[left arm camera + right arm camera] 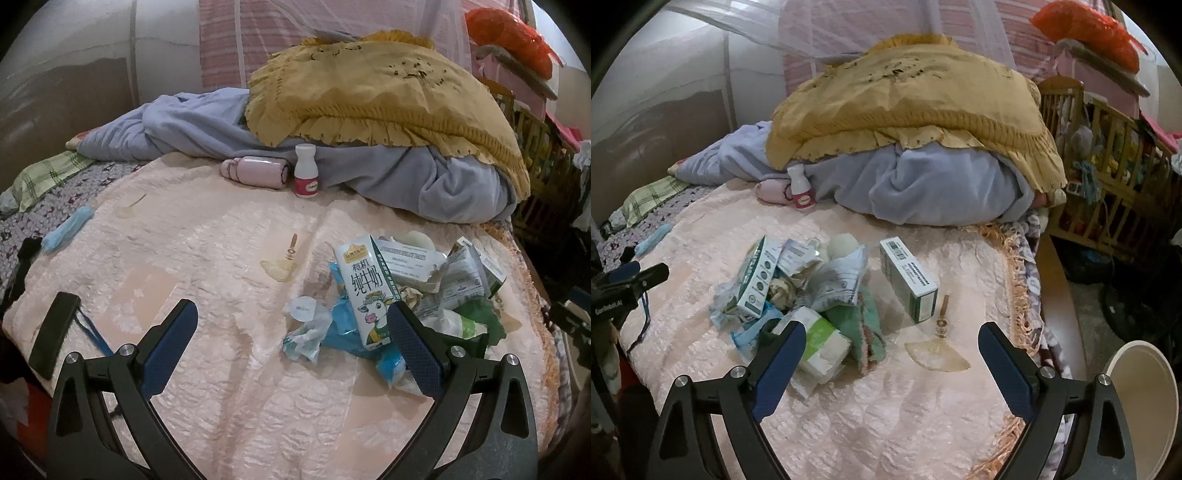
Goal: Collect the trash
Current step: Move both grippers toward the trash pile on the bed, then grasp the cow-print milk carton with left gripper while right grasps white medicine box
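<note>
**Currently: both grippers poised over the trash pile, nothing held**

I read the left gripper (291, 317) with its jaws wide apart and nothing between the pads; its right finger overlaps the lower edge of the milk carton (365, 291) in the picture, but I cannot tell whether it touches. The right gripper (892, 339) likewise stands with jaws apart and empty, framing bare pink bedspread (886, 406) at lower centre of its view. I judge both are angled down toward the bed so that either can descend onto an item.

The trash pile (798, 291) lies centre-left in the right wrist view and right of centre in the left wrist view. It consists of the milk carton, torn medicine boxes, crumpled paper, blue plastic wrappers, a green-and-white packet (822, 343) and a green cloth (866, 332), all loosely overlapping. A green-and-white box (908, 284) lies just beside the pile, apart from it, and so offers the cleanest grasp.

A pale bin (1141, 410) shows at the lower right edge of the right wrist view, beyond the bed edge; I judge it the likely destination.

A small white bottle (306, 170) stands upright at upper centre against the blue blanket (424, 181), well apart from the pile.
</note>
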